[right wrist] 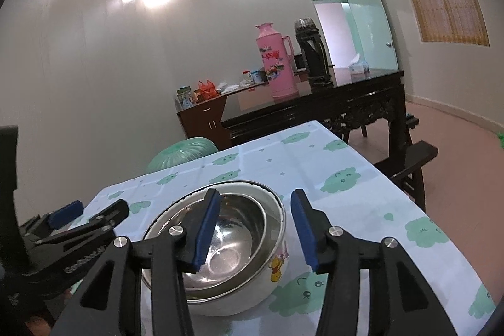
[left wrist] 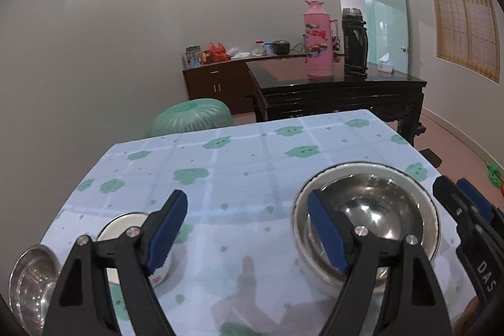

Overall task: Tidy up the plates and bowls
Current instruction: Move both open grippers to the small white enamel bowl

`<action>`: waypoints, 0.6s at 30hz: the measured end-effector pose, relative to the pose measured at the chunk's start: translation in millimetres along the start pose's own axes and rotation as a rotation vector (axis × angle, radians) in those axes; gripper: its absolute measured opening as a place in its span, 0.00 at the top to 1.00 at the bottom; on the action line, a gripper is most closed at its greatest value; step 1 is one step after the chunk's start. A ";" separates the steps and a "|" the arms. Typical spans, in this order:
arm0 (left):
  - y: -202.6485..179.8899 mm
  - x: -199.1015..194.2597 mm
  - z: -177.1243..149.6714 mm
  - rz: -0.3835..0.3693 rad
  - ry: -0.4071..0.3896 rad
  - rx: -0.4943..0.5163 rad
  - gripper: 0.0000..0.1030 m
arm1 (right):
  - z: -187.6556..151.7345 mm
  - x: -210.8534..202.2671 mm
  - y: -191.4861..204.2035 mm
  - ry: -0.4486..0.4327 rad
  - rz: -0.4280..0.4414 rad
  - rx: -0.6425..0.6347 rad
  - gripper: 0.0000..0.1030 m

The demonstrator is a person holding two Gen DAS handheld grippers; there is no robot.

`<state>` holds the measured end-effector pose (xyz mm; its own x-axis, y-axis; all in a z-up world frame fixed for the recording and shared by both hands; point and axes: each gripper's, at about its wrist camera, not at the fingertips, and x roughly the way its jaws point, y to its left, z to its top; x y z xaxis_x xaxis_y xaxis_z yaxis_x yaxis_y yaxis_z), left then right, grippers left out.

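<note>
A steel bowl (right wrist: 233,244) sits nested inside a white enamel bowl (right wrist: 277,266) with a cartoon print, standing on the table. My right gripper (right wrist: 255,229) is open astride the stack's right wall, one pad over the inside and one outside, neither pressing. In the left wrist view the same stack (left wrist: 371,219) lies to the right. My left gripper (left wrist: 249,229) is open over bare cloth with nothing between its fingers. A small white bowl (left wrist: 123,229) shows behind its left finger, and another steel bowl (left wrist: 31,282) lies at the far left.
The table wears a pale cloth with green clouds (left wrist: 220,172). A green plastic stool (left wrist: 192,115) stands past its far edge. Beyond is a dark wooden table (left wrist: 340,84) with a pink flask (left wrist: 318,40) and a black flask (left wrist: 354,43). A dark bench (right wrist: 412,159) stands on the right.
</note>
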<state>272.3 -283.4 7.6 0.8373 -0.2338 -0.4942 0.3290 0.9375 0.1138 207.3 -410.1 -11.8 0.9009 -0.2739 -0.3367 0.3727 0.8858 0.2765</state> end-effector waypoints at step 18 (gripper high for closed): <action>46.1 -14.7 -37.2 0.024 0.074 -0.053 0.22 | -12.0 -14.1 15.2 -0.049 -0.028 -0.056 0.52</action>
<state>259.0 -227.2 -11.9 0.8097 -0.1933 -0.5542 0.2839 0.9554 0.0816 197.6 -388.3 -13.7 0.9005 -0.3160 -0.2986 0.3864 0.8965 0.2166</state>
